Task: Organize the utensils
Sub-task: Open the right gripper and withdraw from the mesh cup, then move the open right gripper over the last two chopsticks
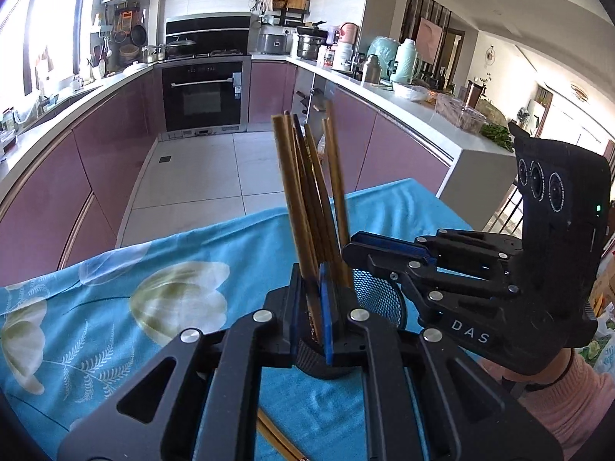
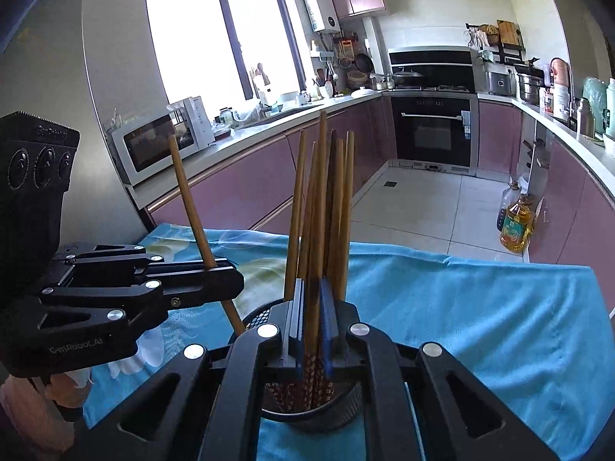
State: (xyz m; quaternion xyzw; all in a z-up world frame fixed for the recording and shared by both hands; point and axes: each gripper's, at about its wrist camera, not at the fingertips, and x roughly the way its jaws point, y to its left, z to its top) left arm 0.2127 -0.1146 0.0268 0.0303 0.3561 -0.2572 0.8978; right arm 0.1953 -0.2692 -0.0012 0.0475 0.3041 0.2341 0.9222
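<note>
A black mesh holder (image 2: 330, 415) stands on the blue floral cloth (image 2: 480, 307) and holds several wooden chopsticks (image 2: 326, 207) upright; the holder also shows in the left wrist view (image 1: 378, 296). My left gripper (image 1: 313, 307) is shut on one chopstick (image 1: 296, 199), which leans over the holder's left rim in the right wrist view (image 2: 190, 207). My right gripper (image 2: 311, 322) is shut on another chopstick (image 2: 317, 230) standing in the holder. The right gripper reaches in from the right in the left wrist view (image 1: 357, 249).
Two more chopsticks (image 1: 278, 440) lie on the cloth near the left gripper's base. Kitchen counters and an oven (image 1: 203, 96) lie beyond the table. An oil bottle (image 2: 515, 226) stands on the floor at the right.
</note>
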